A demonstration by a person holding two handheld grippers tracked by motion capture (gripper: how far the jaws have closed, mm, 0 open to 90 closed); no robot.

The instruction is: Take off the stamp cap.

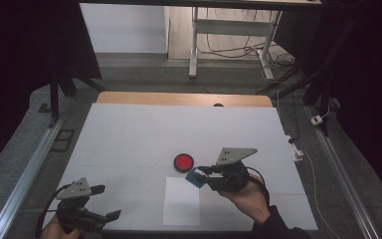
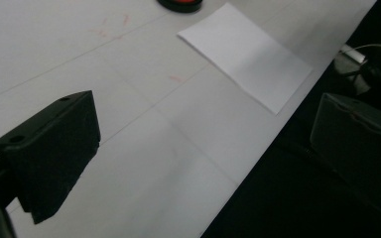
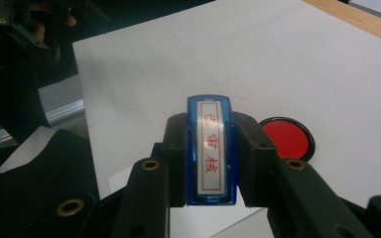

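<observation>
Right gripper (image 1: 202, 175) clenched on a blue stamp (image 1: 195, 177), held above the table (image 1: 129, 134) just over the top right corner of a white paper sheet (image 1: 181, 204). In the right gripper view the stamp (image 3: 211, 148) sits squeezed between both black jaws, its label with red characters facing the camera, long side running along the jaws. Right hand (image 1: 246, 199) grips the handle from below, dark sleeve at the bottom edge.

Red ink pad (image 1: 183, 162), round with a black rim, lies on the table just beyond the sheet's far edge and just left of the stamp; apart from the stamp, not touching. In the right gripper view the ink pad (image 3: 287, 138) shows to the right, behind a jaw.

Left gripper (image 1: 110, 203) released, jaws spread wide with nothing between them, at the near left corner of the table, well apart from the sheet. Left gripper view: one jaw over the white table surface, the other past the table edge over the dark; the paper sheet (image 2: 245, 54) lies ahead, flat, and the ink pad (image 2: 181, 4) is cut by the top edge.
</observation>
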